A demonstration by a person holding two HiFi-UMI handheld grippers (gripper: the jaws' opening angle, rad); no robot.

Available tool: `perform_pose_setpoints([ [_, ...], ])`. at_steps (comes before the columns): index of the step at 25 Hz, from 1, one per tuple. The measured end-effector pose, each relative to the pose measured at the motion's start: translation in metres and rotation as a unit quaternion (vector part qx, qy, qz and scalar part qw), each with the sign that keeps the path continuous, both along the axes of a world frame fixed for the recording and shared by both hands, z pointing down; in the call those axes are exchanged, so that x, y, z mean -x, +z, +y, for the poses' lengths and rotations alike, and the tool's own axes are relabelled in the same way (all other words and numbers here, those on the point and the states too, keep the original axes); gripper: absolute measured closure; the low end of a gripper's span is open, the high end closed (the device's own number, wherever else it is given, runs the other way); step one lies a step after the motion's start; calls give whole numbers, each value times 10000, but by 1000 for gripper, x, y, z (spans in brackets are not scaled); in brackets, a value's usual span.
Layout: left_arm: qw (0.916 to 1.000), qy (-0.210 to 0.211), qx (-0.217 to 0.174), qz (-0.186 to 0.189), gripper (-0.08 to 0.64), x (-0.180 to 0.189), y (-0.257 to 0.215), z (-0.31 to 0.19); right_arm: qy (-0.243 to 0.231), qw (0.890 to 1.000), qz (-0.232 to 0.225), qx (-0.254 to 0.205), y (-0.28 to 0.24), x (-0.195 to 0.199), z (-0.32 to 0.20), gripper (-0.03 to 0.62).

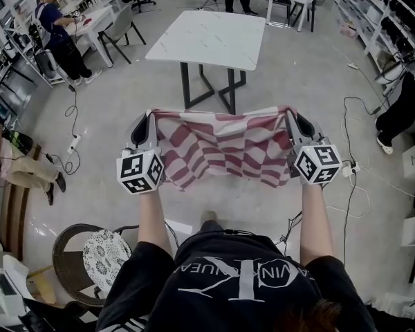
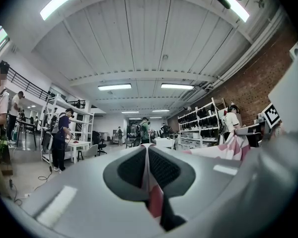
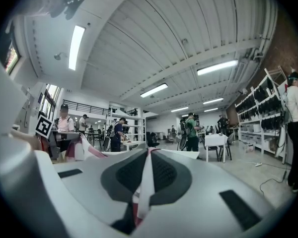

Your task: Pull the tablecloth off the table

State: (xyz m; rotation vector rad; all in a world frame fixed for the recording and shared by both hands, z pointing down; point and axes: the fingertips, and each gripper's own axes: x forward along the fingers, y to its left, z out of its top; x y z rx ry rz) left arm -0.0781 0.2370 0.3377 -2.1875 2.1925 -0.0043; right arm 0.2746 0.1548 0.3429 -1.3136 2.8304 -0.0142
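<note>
Head view is showing the red-and-white checked tablecloth [image 1: 221, 147] hanging stretched between 2 grippers, clear of the white table [image 1: 211, 39]; left gripper [image 1: 144, 133] and right gripper [image 1: 299, 131] are each clamping an upper corner.

The person's two bare arms, the left arm [image 1: 152, 220] and the right arm [image 1: 315, 220], reach straight out in front, well apart. The grey left gripper [image 1: 142, 122] and grey right gripper [image 1: 299, 122] are level. Each has its jaws squeezed tight on an edge of the red and white checked cloth [image 1: 221, 147].
</note>
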Motion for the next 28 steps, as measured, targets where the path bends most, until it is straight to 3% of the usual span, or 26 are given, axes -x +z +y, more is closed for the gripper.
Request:
perform_pose_setpoints([
  [28,10000,3,13,36,538,-3,3,5,67,10000,-38,-17,0,-2,3,578],
])
